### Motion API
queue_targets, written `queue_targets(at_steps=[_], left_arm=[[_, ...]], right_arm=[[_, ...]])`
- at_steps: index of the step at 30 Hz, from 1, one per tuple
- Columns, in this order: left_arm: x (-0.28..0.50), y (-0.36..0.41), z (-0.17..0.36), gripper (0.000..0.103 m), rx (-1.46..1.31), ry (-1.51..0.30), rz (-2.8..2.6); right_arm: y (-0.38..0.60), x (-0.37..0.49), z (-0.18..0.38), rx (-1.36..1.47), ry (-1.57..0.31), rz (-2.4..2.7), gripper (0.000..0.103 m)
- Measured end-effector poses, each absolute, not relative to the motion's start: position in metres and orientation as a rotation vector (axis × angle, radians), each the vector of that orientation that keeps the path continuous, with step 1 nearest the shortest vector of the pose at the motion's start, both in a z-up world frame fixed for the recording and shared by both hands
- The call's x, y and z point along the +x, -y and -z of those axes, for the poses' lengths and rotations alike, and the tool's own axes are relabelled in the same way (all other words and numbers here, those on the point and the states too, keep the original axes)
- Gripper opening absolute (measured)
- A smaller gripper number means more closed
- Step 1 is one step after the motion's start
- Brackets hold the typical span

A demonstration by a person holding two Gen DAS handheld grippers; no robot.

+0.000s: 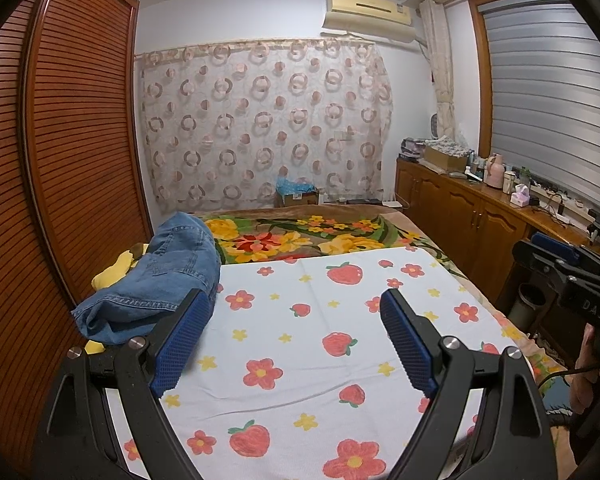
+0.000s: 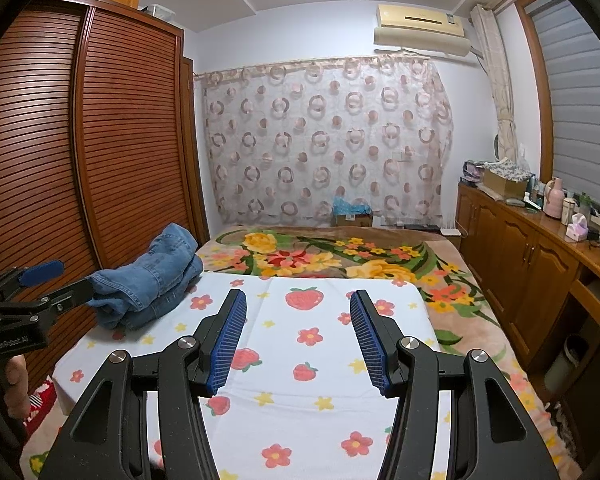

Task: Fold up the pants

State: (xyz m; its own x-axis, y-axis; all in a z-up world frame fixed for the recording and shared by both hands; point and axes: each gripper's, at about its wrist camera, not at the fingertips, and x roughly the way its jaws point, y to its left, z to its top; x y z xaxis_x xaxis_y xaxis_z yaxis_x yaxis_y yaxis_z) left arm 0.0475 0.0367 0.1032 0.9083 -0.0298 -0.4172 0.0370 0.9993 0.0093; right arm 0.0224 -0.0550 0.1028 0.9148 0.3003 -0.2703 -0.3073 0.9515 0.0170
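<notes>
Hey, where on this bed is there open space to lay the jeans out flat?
The white strawberry-print cloth is bare from the jeans on its left edge across to its right edge, ahead of both open grippers, left and right. The floral blanket beyond is bare too. The left edge by the wardrobe is crowded.

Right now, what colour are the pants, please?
Blue denim pants, clearest in the right wrist view.

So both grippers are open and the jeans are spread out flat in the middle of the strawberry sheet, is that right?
Not quite. The left gripper and right gripper are open, but the jeans are not spread flat mid-sheet: the right wrist view shows them bunched in a heap at the far left corner of the strawberry sheet.
</notes>
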Motion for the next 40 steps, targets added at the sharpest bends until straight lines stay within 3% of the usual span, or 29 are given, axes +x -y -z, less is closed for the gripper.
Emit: queue_targets(at_steps=[40], left_arm=[[0.0448,-0.0378,-0.1017,0.088,0.016,-0.427,0.033]], right_arm=[[0.0590,0.0232,-0.1044,-0.031,-0.273,-0.318,0.056]])
